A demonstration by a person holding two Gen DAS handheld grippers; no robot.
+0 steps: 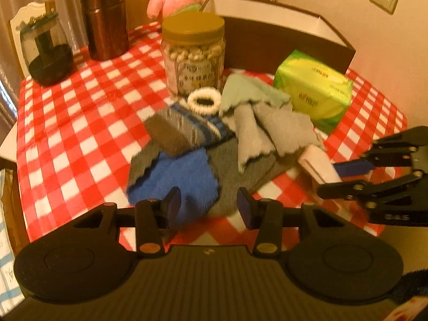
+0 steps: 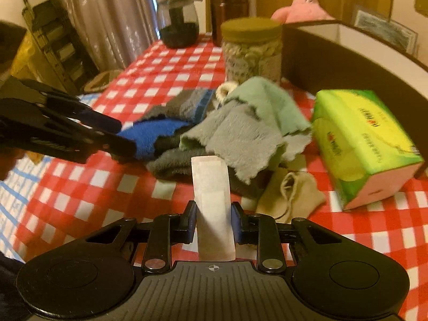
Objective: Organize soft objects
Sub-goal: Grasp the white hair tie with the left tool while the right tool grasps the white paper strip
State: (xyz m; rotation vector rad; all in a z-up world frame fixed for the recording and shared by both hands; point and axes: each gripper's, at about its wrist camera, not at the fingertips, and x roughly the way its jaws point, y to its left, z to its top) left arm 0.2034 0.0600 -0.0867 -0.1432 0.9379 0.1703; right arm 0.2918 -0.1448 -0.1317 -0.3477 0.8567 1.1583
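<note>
Your right hand-held gripper grips a white folded pack, low in the frame's middle, lifted off the checked desk. Your left hand-held gripper stands half open, empty, over the blue cloth. The cloth pile lies centre frame, beside the green tissue pack.

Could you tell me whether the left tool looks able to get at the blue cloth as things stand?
Probably yes: the left tool is open, holding nothing, and the blue cloth lies uncovered right before its fingertips, while the right tool is busy gripping a white packet.
</note>
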